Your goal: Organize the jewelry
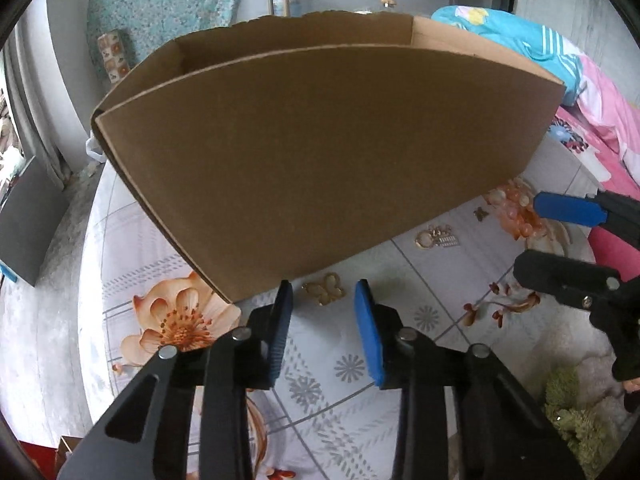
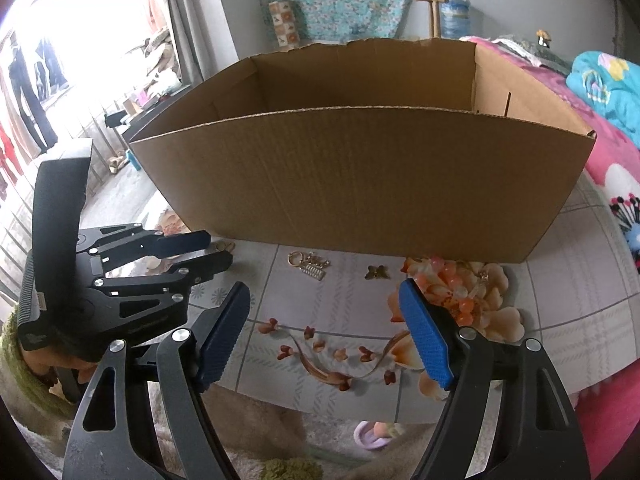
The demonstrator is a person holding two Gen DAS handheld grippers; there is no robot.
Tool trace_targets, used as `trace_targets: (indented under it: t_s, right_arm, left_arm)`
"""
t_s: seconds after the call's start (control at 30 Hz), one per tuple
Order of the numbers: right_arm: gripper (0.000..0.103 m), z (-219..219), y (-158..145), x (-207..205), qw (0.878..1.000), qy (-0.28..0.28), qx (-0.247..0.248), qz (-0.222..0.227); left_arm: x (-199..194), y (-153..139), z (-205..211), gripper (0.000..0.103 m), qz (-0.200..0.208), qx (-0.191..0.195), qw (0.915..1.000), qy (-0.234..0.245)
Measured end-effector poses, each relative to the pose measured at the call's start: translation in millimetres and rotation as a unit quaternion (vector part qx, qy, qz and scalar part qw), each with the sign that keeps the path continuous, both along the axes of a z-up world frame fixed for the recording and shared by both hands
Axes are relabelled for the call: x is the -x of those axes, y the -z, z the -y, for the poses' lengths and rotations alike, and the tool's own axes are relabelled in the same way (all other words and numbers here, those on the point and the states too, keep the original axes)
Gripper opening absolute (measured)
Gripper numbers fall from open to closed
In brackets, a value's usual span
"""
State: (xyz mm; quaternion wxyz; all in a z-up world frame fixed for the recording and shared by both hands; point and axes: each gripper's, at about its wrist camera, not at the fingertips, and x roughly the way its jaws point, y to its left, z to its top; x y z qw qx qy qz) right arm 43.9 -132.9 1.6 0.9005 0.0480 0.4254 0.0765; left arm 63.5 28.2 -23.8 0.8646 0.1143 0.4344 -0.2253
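Gold butterfly clip [image 1: 325,289] lies low centre of the left view, just beyond the spread, empty left gripper [image 1: 323,312], near the box [image 1: 320,160]. The right gripper [image 2: 324,320], also spread and empty, hovers by the beads [image 2: 452,284]. Thin, flat metal could slip out of the pads.

The left gripper [image 1: 324,320] hangs with its blue pads apart above a gold butterfly brooch [image 1: 325,289], just in front of a cardboard box [image 1: 320,152] on the flowered tablecloth [image 1: 360,364].
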Motion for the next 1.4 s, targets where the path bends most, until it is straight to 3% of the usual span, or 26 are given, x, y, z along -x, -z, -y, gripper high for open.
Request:
trace_targets:
  t_s: [0.17, 0.3, 0.47, 0.93, 1.1, 1.4]
  right_arm:
    - [0.072, 1, 1, 0, 1.000, 0.002, -0.002, -0.002]
    - [0.072, 4, 2, 0, 1.000, 0.006, -0.008, -0.002]
    - [0.072, 7, 2, 1, 1.000, 0.009, -0.013, -0.001]
    - [0.072, 10, 1, 3, 1.000, 0.014, -0.017, 0.000]
    - [0.072, 11, 1, 3, 1.000, 0.013, -0.017, 0.000]
    - [0.072, 9, 1, 4, 1.000, 0.015, -0.017, -0.001]
  left_arm:
    - [-4, -1, 5, 0.029, 0.008, -0.004, 0.9999, -0.009]
    - [-2, 1, 12, 0.016, 0.014, -0.005, 0.9998, -0.011]
    - [0, 1, 18, 0.010, 0.021, -0.010, 0.9997, -0.009]
    - [7, 1, 14, 0.010, 0.019, -0.009, 0.9997, -0.012]
    - [9, -1, 9, 0.002, 0.013, -0.003, 0.9998, -0.018]
    - [16, -1, -3, 0.001, 0.004, 0.005, 0.9996, -0.028]
